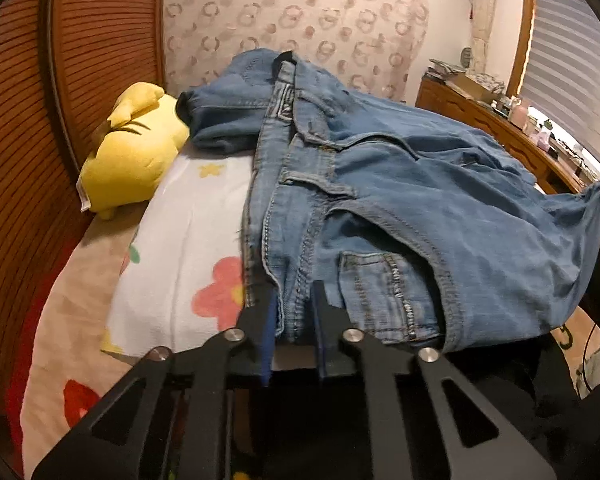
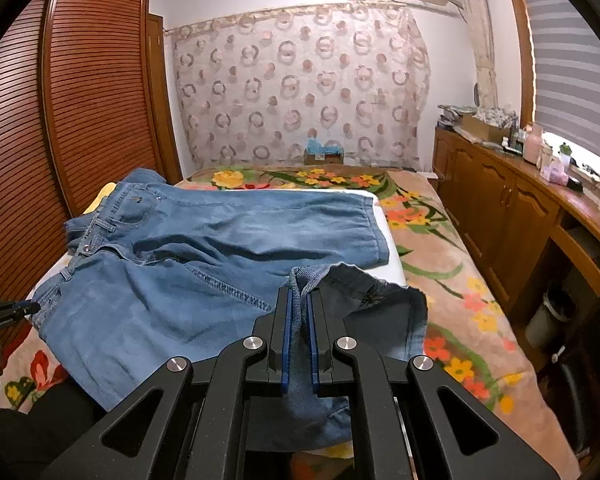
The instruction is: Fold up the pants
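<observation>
Blue denim pants [image 2: 204, 240] lie spread on a white floral cloth on the bed, waistband to the left, one leg running to the right. My left gripper [image 1: 294, 312] is shut on the waistband edge of the pants [image 1: 400, 184] at the near side. My right gripper [image 2: 299, 308] is shut on the hem of the nearer leg [image 2: 372, 292], which is lifted and bunched above the bed. The left gripper also shows at the left edge of the right wrist view [image 2: 20, 308].
A yellow plush toy [image 1: 132, 152] lies by the wooden louvred wardrobe [image 2: 80, 100] on the left. A floral blanket [image 2: 452, 264] covers the bed. A wooden cabinet [image 2: 512, 208] with clutter runs along the right under the window blinds.
</observation>
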